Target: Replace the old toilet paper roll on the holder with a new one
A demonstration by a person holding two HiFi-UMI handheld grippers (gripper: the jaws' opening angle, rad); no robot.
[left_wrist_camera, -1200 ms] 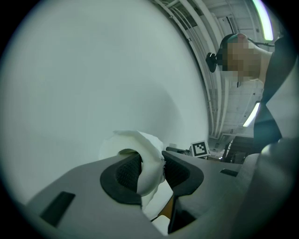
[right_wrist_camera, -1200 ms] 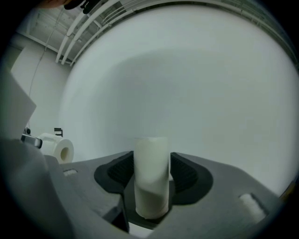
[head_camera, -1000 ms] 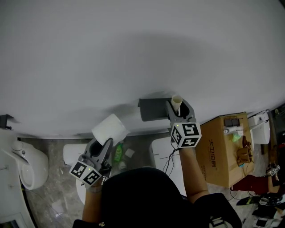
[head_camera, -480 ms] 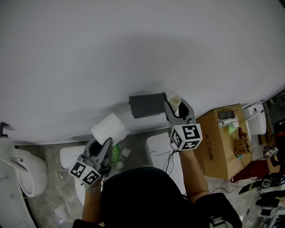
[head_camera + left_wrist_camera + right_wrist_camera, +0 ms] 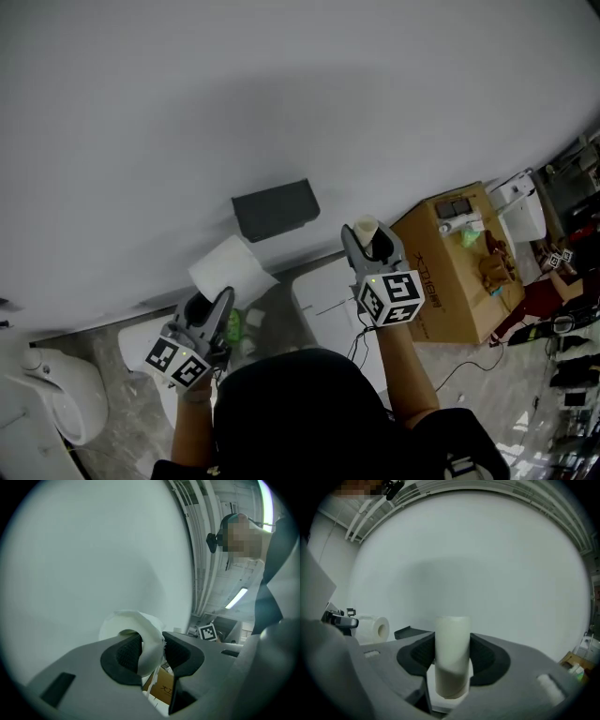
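My left tongs [image 5: 210, 305] pinch the new roll [image 5: 232, 269] by its soft paper wall, just below the holder [image 5: 275, 208]. Right tongs [image 5: 368, 246] clamp the empty tube [image 5: 366, 227]. My worry: that thin pinch could tear or slip, dropping the roll.

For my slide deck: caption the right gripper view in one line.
Right gripper clamps an upright, bare cream cardboard tube; a full white toilet paper roll shows beyond, lower left.

Head view downward, gripper views — facing wall [image 5: 487, 550]
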